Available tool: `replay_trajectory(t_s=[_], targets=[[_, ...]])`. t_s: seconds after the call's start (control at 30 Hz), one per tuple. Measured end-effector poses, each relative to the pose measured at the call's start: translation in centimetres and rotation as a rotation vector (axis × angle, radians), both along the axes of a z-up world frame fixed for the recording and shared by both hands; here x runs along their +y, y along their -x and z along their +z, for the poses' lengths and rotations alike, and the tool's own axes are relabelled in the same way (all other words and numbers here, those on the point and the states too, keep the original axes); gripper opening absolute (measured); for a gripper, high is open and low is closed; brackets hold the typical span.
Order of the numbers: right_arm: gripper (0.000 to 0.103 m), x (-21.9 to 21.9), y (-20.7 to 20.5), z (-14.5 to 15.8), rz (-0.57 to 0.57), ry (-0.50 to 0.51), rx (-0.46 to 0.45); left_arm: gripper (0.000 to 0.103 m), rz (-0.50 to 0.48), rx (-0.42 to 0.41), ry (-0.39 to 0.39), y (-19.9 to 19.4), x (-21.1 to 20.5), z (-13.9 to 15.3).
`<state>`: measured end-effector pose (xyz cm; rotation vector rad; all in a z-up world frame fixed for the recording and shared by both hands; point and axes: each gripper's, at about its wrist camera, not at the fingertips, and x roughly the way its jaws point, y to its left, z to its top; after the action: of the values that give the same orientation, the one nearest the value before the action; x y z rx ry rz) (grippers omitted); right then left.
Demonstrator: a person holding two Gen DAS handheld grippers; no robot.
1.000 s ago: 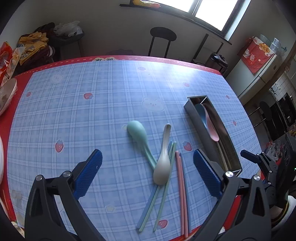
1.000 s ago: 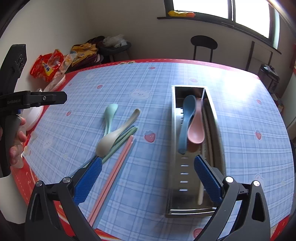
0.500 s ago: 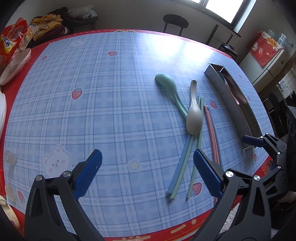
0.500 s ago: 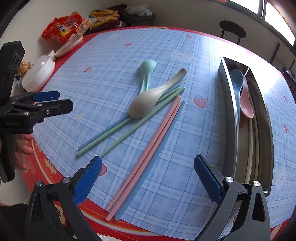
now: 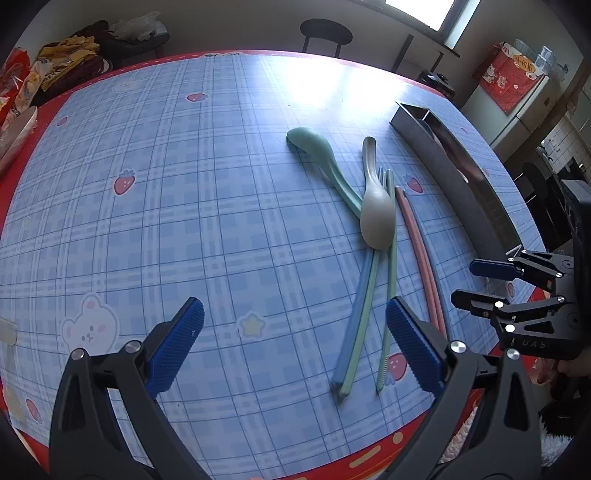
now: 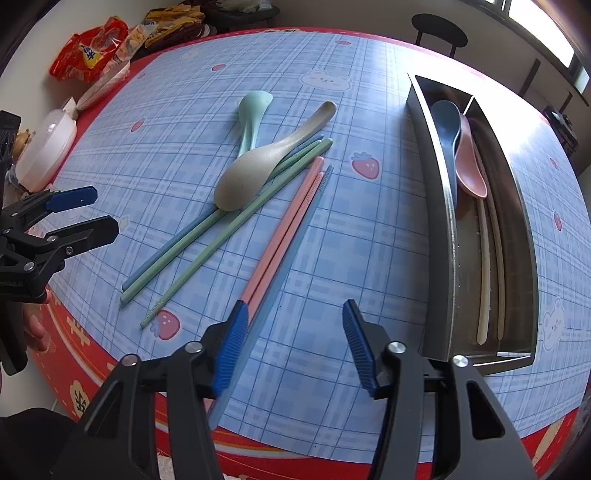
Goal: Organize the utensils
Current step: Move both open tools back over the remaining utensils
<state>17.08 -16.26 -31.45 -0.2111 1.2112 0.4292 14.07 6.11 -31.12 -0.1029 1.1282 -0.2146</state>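
A grey-green spoon (image 6: 251, 177) (image 5: 376, 210) lies across blue and green chopsticks (image 6: 207, 236) (image 5: 364, 317), beside a mint spoon (image 6: 251, 114) (image 5: 321, 158). Pink chopsticks (image 6: 284, 229) (image 5: 417, 251) and one blue chopstick lie to their right. A steel utensil tray (image 6: 439, 206) (image 5: 465, 184) holds a blue spoon (image 6: 447, 125), a pink spoon (image 6: 471, 173) and cream chopsticks (image 6: 484, 280). My right gripper (image 6: 293, 343) is open and empty, its left pad over the near ends of the pink chopsticks. My left gripper (image 5: 293, 343) is open and empty, low over the cloth left of the chopsticks.
The table has a blue plaid cloth (image 5: 184, 203) with a red border. Snack bags (image 6: 92, 55) and a white lidded bowl (image 6: 44, 147) sit at the far left. A black stool (image 5: 325, 33) stands behind the table. The near table edge is just under both grippers.
Both grippers have dropped lower and nearer the table's near edge. The right gripper has narrowed and moved over the near ends of the pink chopsticks. No utensil has moved.
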Motion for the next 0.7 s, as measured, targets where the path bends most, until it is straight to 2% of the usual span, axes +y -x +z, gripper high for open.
replay_trajectory(t_s=[0.07,0.4,0.6,0.63,0.7], targets=[[0.04,0.3,-0.1,-0.4,0.008,0.014,0.012,0.097,-0.006,0.008,-0.008,-0.2,-0.3,-0.2],[0.035,1.6,-0.2,-1.1,0.037,0.035,0.05,0.097,-0.018,0.027,-0.028,-0.6,-0.9,-0.9],[0.021,2.1,0.7,-1.3,0.08,0.039,0.069,0.097,-0.034,0.034,-0.032,-0.7,-1.3,-1.5],[0.016,2.0,0.8,-1.2,0.082,0.03,0.075,0.097,-0.038,0.037,-0.035,-0.7,-1.4,-1.6],[0.011,2.1,0.9,-1.3,0.078,0.024,0.075,0.097,-0.047,0.041,-0.045,-0.8,-1.7,-1.9]])
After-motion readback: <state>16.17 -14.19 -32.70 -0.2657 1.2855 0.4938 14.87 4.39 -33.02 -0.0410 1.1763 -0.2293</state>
